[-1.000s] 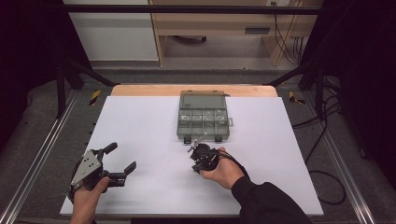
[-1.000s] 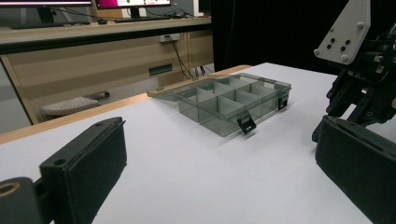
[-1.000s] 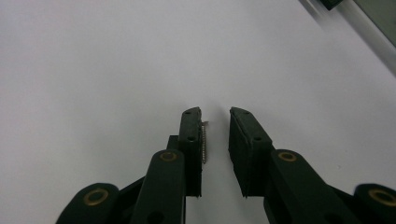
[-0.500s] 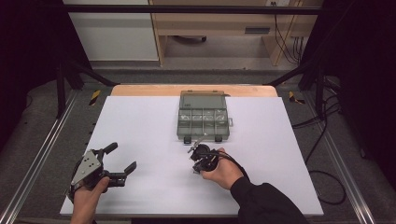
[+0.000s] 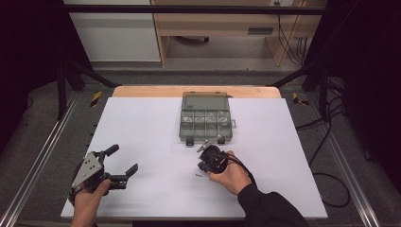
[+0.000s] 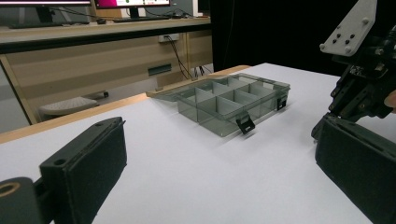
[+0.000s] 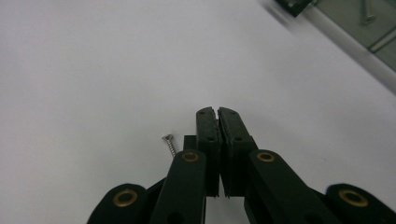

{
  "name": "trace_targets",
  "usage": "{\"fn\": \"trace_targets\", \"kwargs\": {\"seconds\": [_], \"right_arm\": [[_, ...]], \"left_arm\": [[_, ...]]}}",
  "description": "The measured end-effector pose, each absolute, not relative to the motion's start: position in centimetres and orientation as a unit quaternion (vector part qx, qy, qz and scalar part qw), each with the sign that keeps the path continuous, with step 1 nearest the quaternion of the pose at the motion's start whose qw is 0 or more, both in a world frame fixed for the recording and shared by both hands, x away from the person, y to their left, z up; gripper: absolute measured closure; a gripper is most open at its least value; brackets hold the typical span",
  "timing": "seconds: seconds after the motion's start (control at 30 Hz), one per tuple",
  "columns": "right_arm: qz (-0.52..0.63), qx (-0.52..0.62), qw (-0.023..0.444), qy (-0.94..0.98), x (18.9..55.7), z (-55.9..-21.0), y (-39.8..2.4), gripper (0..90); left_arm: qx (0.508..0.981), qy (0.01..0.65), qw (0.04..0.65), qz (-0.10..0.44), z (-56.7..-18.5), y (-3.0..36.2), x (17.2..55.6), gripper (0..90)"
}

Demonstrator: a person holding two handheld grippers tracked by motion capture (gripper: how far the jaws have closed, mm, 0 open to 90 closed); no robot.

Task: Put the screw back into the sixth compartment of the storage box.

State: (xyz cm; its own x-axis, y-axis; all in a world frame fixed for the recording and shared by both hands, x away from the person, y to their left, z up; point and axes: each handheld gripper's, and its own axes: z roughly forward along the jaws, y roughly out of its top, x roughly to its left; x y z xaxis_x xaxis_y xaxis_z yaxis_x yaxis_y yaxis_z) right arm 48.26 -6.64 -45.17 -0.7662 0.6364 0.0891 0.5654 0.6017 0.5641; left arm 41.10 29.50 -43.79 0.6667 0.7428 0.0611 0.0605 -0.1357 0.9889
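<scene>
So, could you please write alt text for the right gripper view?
The right gripper has its two black jaws pressed shut with nothing between them, above a white table. A small screw lies loose on the table just left of the jaws, and a corner of a grey compartment box shows at top right.

High view sits above the near edge, looking forward and down over the whole table (image 5: 142, 123). Left gripper view is low, near the surface, looking across at the box (image 6: 229, 105). Right gripper view looks down close at the table, box corner top right. All three share that box.
</scene>
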Motion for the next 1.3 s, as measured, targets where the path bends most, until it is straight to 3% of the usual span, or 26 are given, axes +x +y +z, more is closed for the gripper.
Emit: {"fn": "trace_targets", "kwargs": {"seconds": [1.3], "right_arm": [[0.423,0.379,0.165,0.806,49.1,-42.6,-10.4,87.9]], "left_arm": [[0.701,0.285,0.581,0.298,-43.8,29.3,41.0,1.8]]}}
